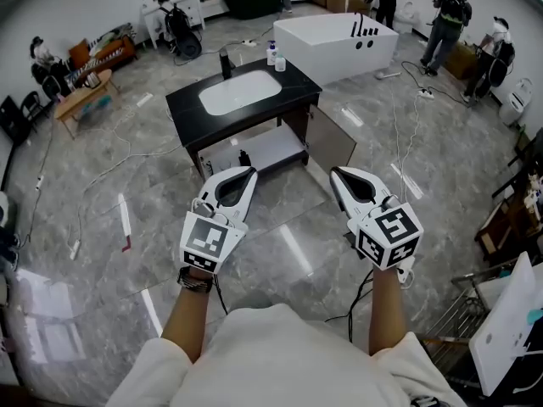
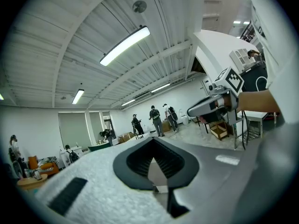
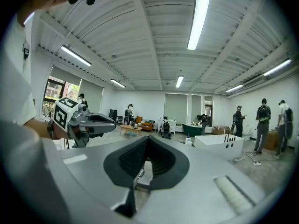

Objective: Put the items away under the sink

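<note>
The black-topped sink cabinet (image 1: pixel 188 106) with a white basin stands ahead of me on the floor. Two bottles (image 1: pixel 274 56) sit on its back right corner, beside a dark faucet (image 1: pixel 226 63). Its right door (image 1: pixel 333 141) hangs open, showing a pale shelf (image 1: pixel 270 150) with a small dark item (image 1: pixel 244 157) at its left. My left gripper (image 1: pixel 250 173) (image 2: pixel 152 139) and right gripper (image 1: pixel 333 173) (image 3: pixel 147 137) are held level side by side, short of the cabinet. Both are shut with nothing between the jaws.
A white bathtub (image 1: pixel 335 39) lies behind the cabinet, with a dark tub (image 1: pixel 249 0) further back. Cables (image 1: pixel 407 142) trail over the grey tiled floor. Several people stand at the far right (image 1: pixel 445 15) and far left. A low wooden table (image 1: pixel 82 98) is at the left.
</note>
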The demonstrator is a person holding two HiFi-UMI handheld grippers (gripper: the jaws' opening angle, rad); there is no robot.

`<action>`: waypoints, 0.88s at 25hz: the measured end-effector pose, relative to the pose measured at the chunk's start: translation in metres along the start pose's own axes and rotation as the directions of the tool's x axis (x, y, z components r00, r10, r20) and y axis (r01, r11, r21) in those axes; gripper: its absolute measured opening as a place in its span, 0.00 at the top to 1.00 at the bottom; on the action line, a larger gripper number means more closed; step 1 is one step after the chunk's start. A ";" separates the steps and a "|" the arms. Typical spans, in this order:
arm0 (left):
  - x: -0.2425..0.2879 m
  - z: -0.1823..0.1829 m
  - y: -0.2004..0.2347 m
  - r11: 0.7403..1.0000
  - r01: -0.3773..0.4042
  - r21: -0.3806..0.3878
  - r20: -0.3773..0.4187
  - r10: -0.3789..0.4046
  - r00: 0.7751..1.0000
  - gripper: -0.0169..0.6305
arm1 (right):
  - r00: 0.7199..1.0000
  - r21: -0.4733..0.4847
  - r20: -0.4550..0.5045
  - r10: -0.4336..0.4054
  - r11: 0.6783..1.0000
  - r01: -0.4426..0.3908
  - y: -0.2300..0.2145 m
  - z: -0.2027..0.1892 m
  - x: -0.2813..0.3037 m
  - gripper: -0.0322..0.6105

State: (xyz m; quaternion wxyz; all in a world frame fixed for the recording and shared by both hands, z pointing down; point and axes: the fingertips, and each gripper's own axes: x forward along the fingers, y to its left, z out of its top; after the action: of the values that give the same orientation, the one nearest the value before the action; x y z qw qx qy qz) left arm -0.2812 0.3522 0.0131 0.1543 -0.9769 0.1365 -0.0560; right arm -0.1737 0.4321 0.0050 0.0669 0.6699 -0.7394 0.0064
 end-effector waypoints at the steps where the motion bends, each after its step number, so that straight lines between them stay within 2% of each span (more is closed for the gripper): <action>1: 0.002 0.000 0.000 1.000 0.003 0.001 -0.002 -0.003 1.000 0.98 | 1.000 0.006 0.003 0.003 1.000 -0.003 -0.002 -0.001 0.000 0.94; 5: 0.024 0.001 0.008 1.000 0.003 0.009 0.007 -0.003 1.000 0.98 | 1.000 -0.004 0.010 0.002 1.000 -0.002 -0.021 -0.003 0.008 0.94; 10: 0.065 -0.003 0.038 1.000 0.005 0.031 0.037 -0.006 0.999 0.98 | 0.999 -0.010 0.048 -0.025 1.000 0.026 -0.057 0.002 0.041 0.94; 16: 0.135 -0.035 0.097 0.999 -0.011 -0.037 0.053 0.013 0.999 0.98 | 0.997 -0.027 0.050 -0.050 0.998 0.051 -0.120 0.000 0.106 0.94; 22: 0.198 -0.045 0.146 0.999 0.001 -0.034 0.036 0.000 0.999 0.98 | 0.996 0.002 0.046 -0.080 0.997 0.080 -0.178 0.005 0.170 0.94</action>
State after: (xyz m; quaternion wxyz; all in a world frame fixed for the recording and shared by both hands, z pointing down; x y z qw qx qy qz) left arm -0.1353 0.1499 0.0228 0.1402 -0.9803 0.1345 -0.0363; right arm -0.0133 0.2452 0.0039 0.0497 0.6989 -0.7134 -0.0117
